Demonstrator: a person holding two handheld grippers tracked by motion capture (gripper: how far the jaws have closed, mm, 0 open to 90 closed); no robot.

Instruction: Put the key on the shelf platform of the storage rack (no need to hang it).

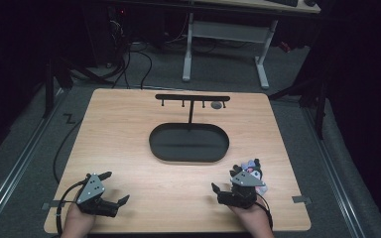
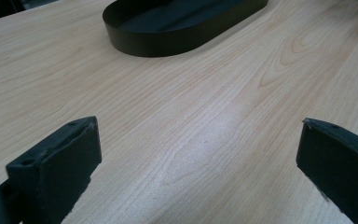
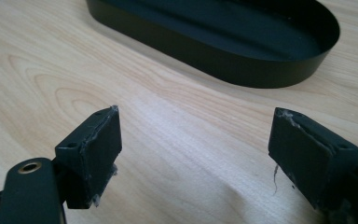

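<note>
So there's a light wood desk with a black oval tray sitting about in the middle, a bit toward the far side. Right behind it stands a black T-shaped rack with little pegs hanging off its crossbar, and there's a small grey round thing at the right end of that bar; can't tell what it is, too small.

Both grippers sit at the near edge of the desk, well apart from each other. The left gripper is at the near left, held in a hand coming in from the bottom, with its cable looping off to the left. Its fingers are spread wide with nothing between them, just bare wood grain, and the tray shows up far ahead in the left gripper view.

The right gripper is at the near right, and its fingers are wide open too, holding nothing. In the right gripper view the tray is much closer in front of it.

A small plush toy, purple, white and black, sits on the desk just beside the right gripper, at its far right side. Whether it's actually touching the gripper I can't tell.

Past the desk it's grey floor, some cables and the legs of a white table.
</note>
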